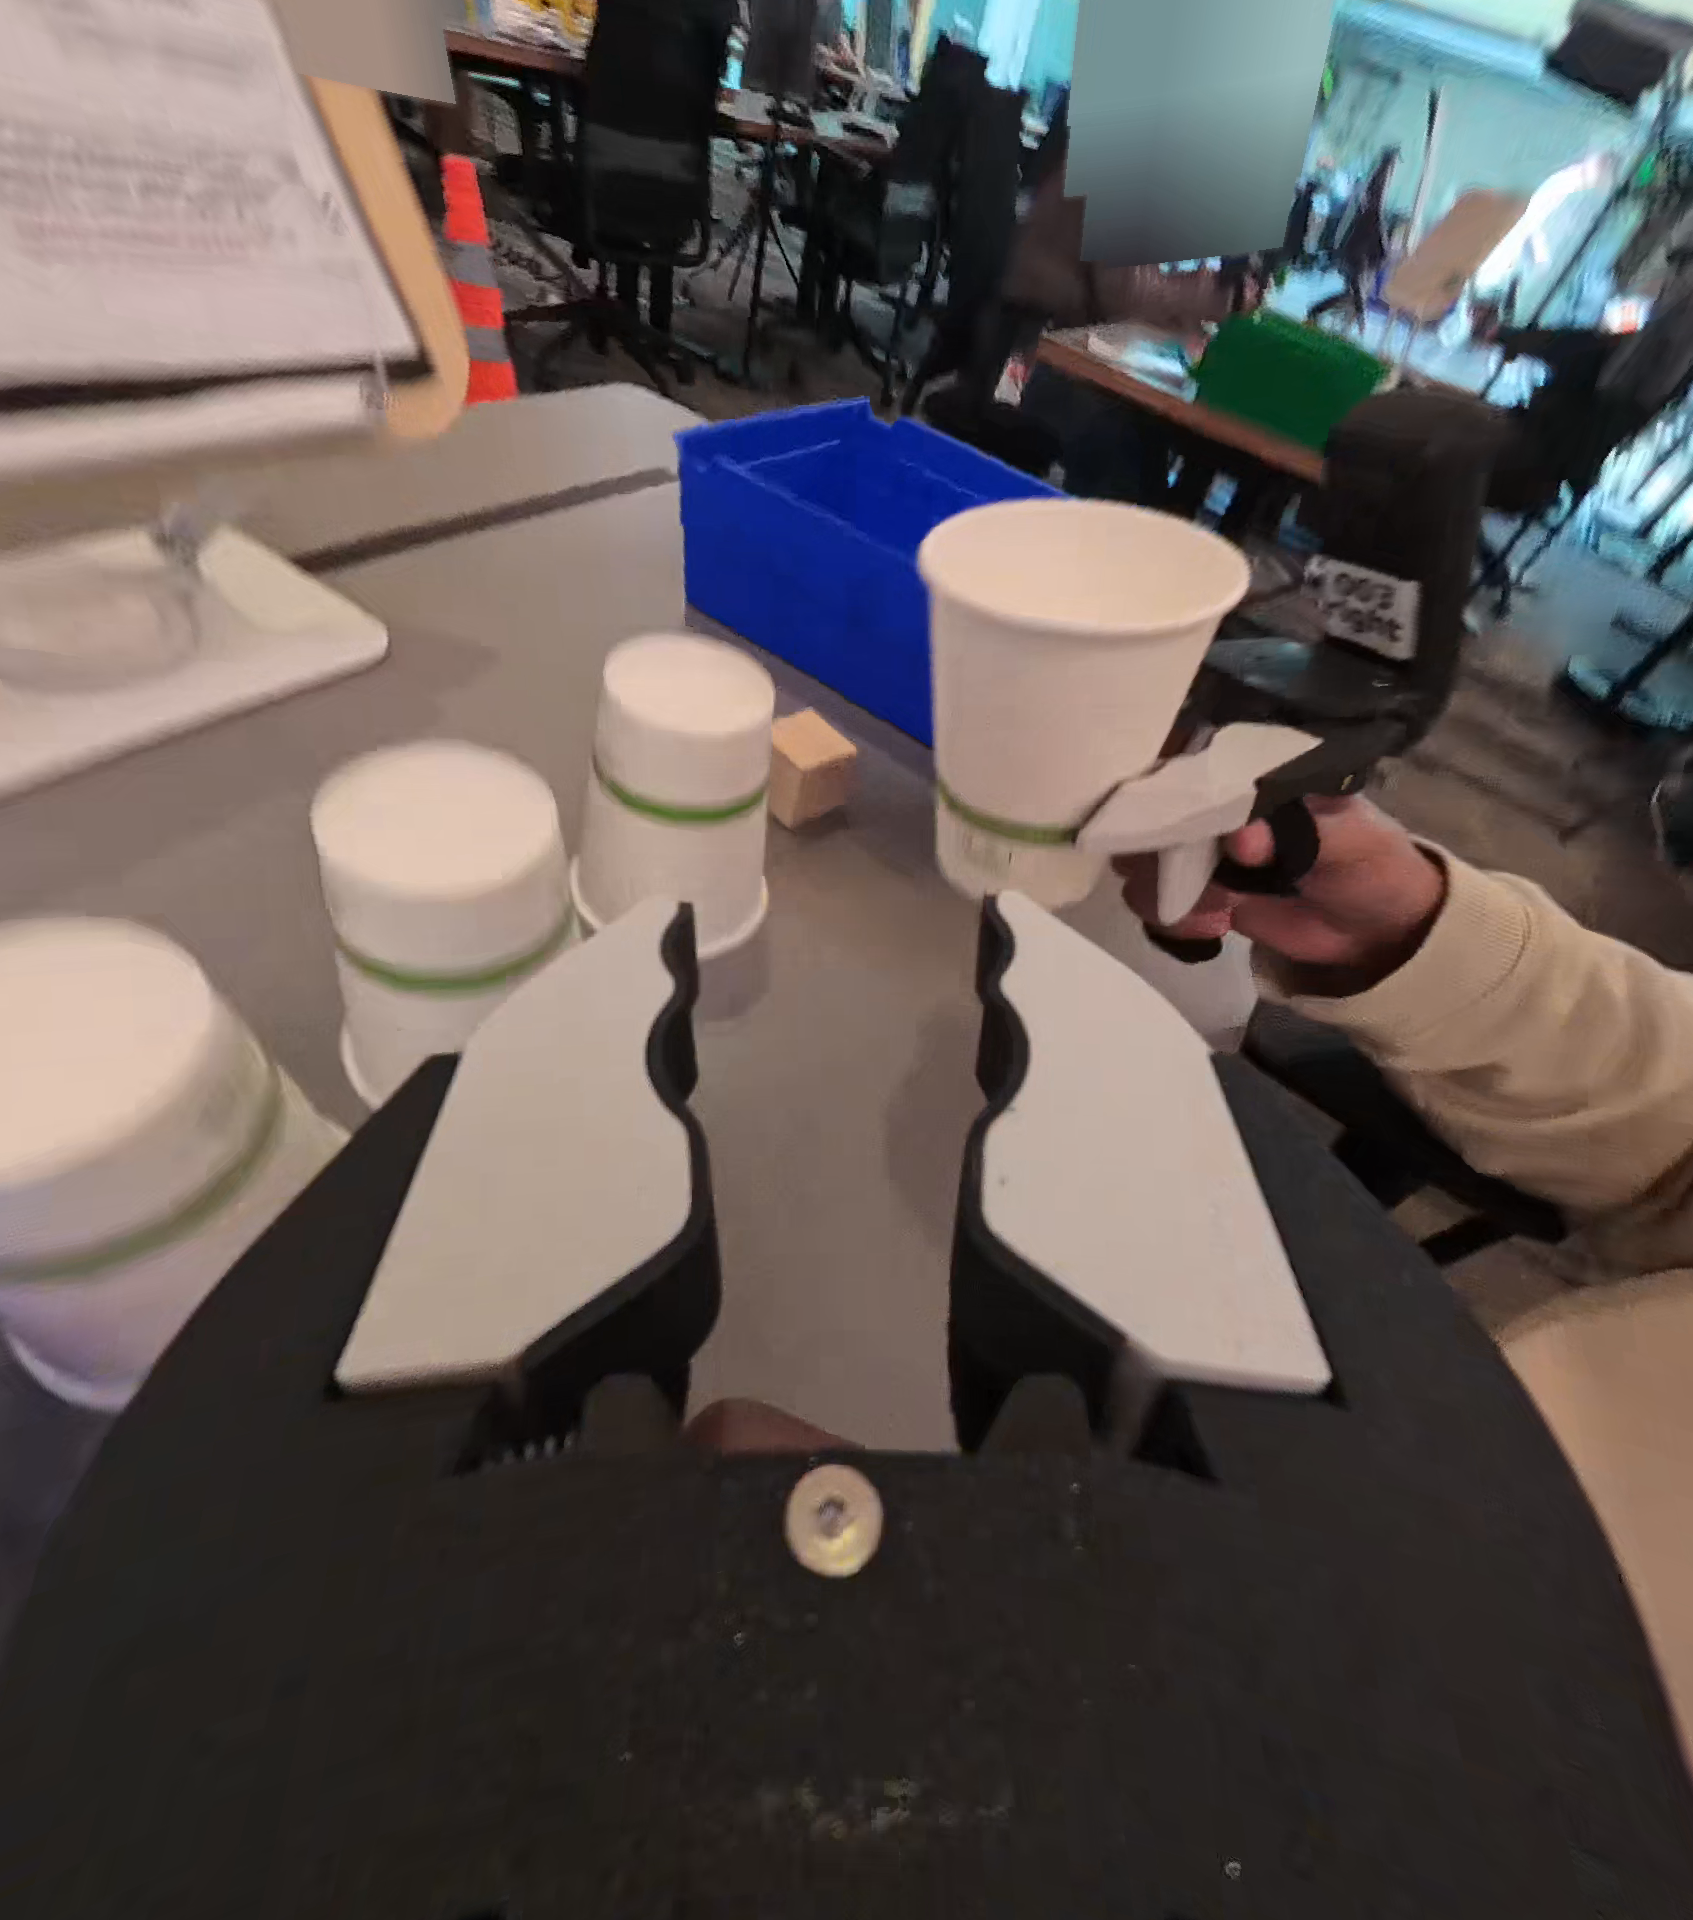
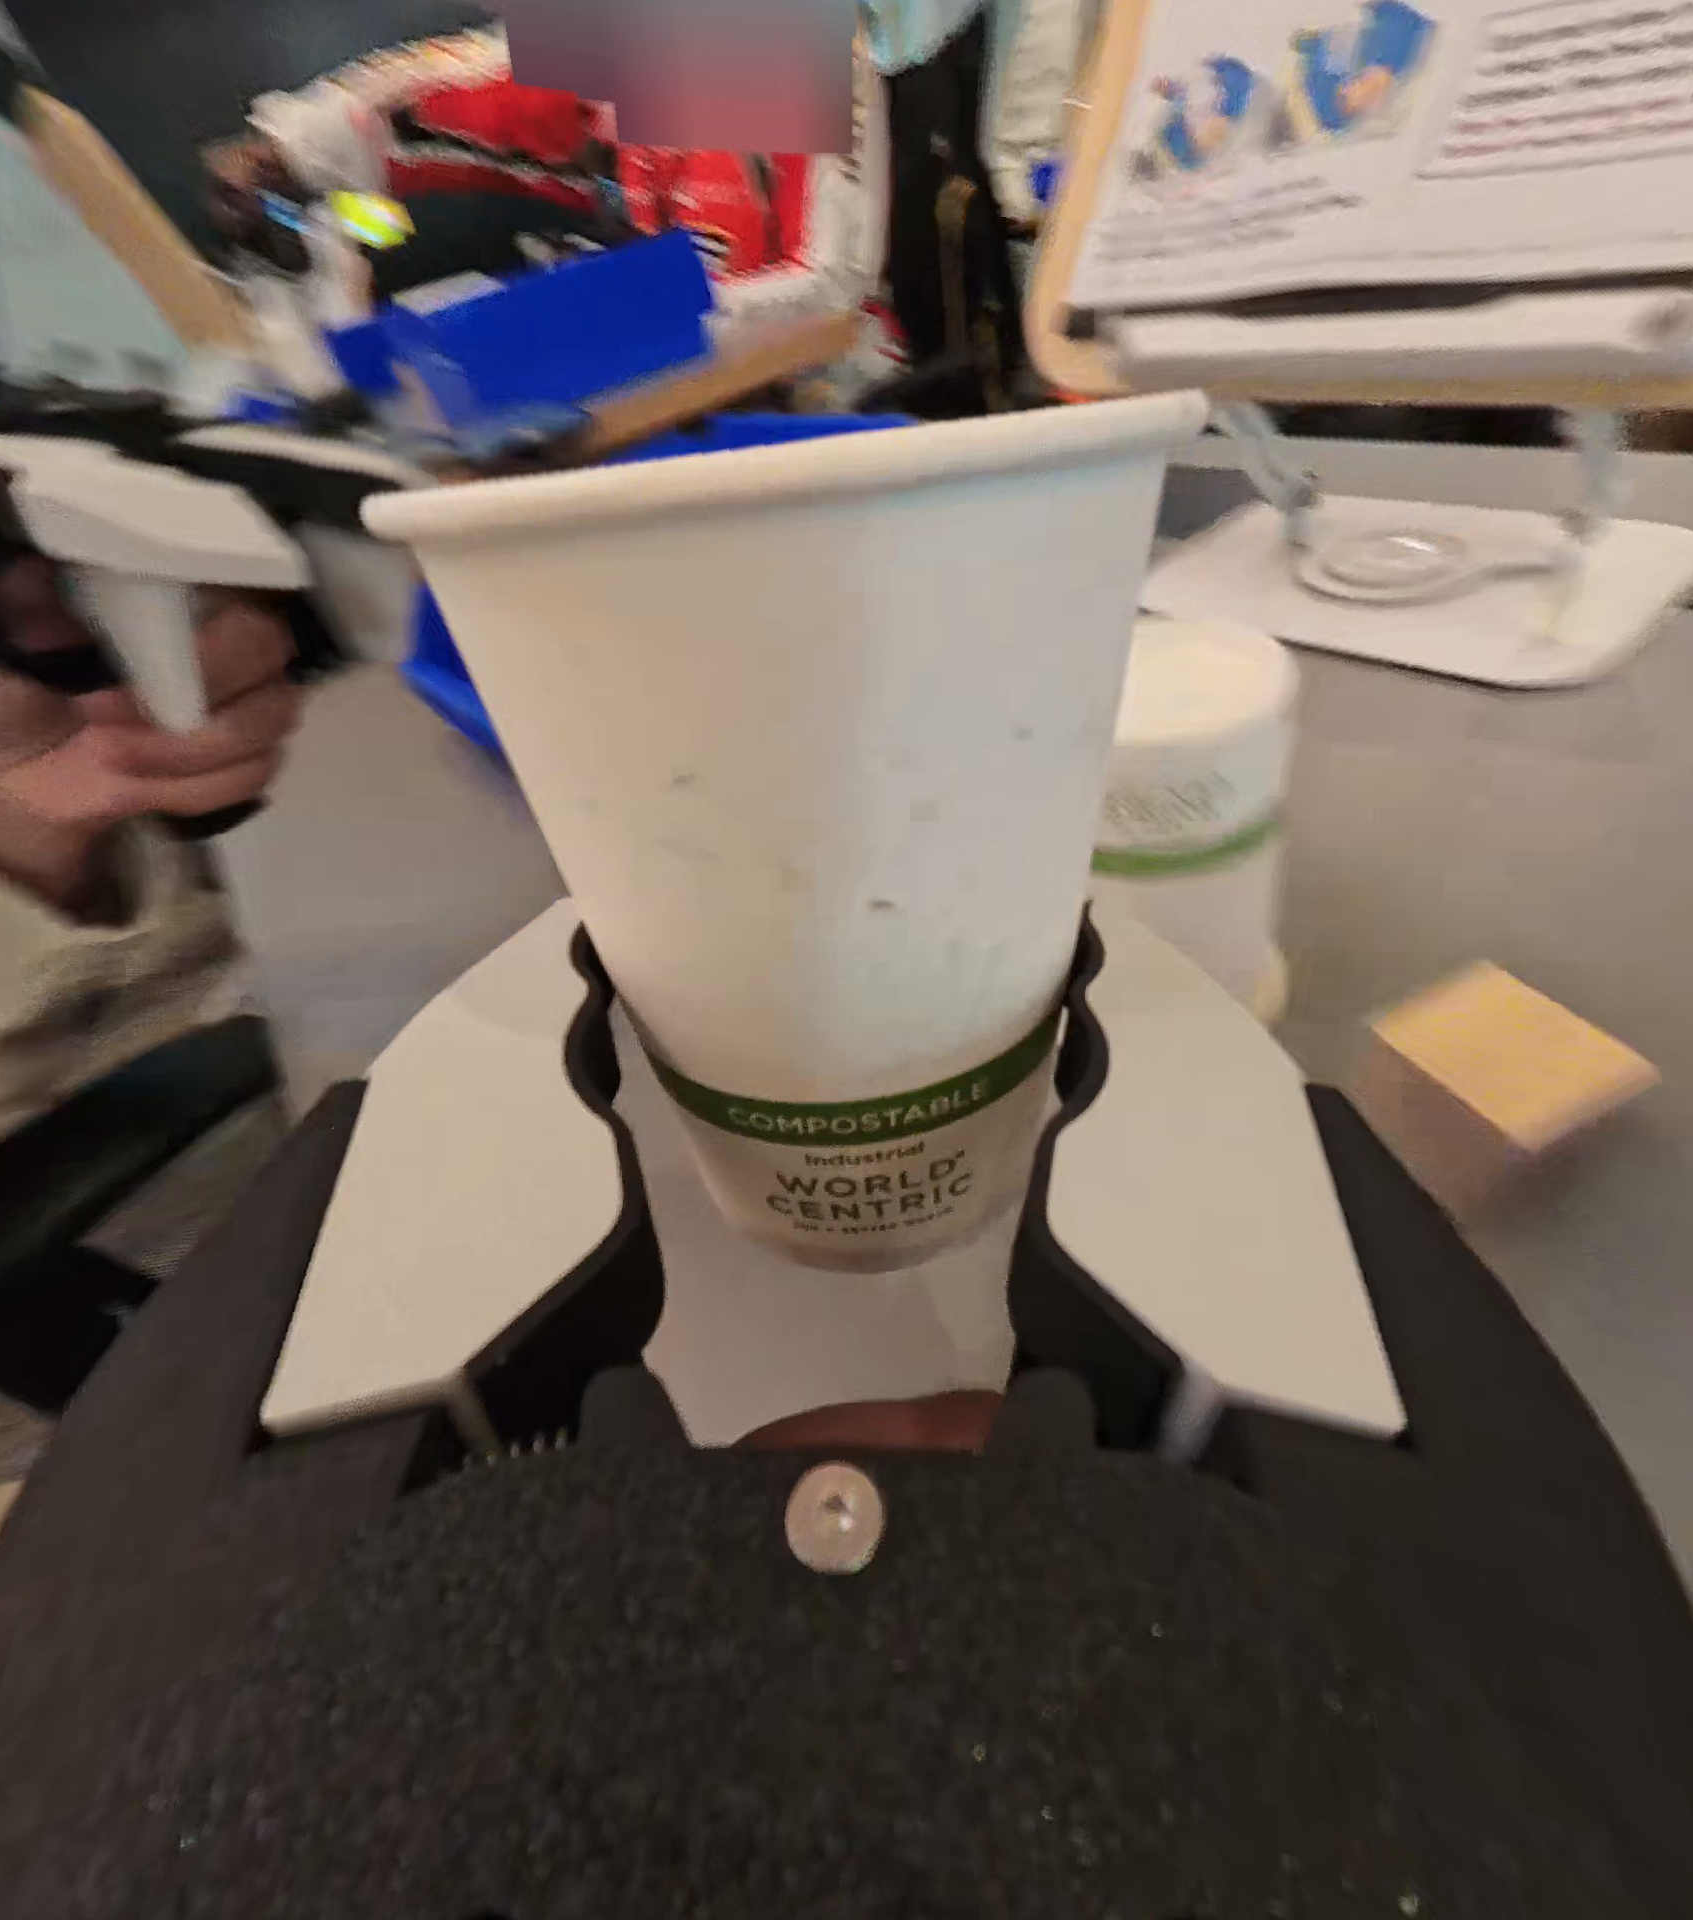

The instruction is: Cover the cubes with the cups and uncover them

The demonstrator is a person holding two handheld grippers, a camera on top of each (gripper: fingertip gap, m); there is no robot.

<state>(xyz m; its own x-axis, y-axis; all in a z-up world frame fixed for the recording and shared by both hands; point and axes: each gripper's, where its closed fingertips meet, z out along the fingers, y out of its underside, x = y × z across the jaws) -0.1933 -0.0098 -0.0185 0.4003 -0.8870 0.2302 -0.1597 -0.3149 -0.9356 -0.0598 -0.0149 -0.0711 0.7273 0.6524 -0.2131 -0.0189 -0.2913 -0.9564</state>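
Right gripper (image 2: pixel 831 1081) clamps one uncovering paper cup (image 2: pixel 800 748) mouth-up; wooden cube (image 1: pixel 811 767) exposed beside three inverted cups (image 1: pixel 442 883); left gripper (image 1: pixel 834 966) gapes empty.

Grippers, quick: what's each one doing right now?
Left gripper: open, holding nothing, above the table.
Right gripper: closed on a white paper cup, gripped near its base, mouth up.

Even indoor light filling both views, shadows staying soft on grey table (image 1: pixel 530 623). Motion blur smearing background and edges; wide-angle lens bending far corners. Near paper cup (image 2: pixel 821 790) staying sharpest.
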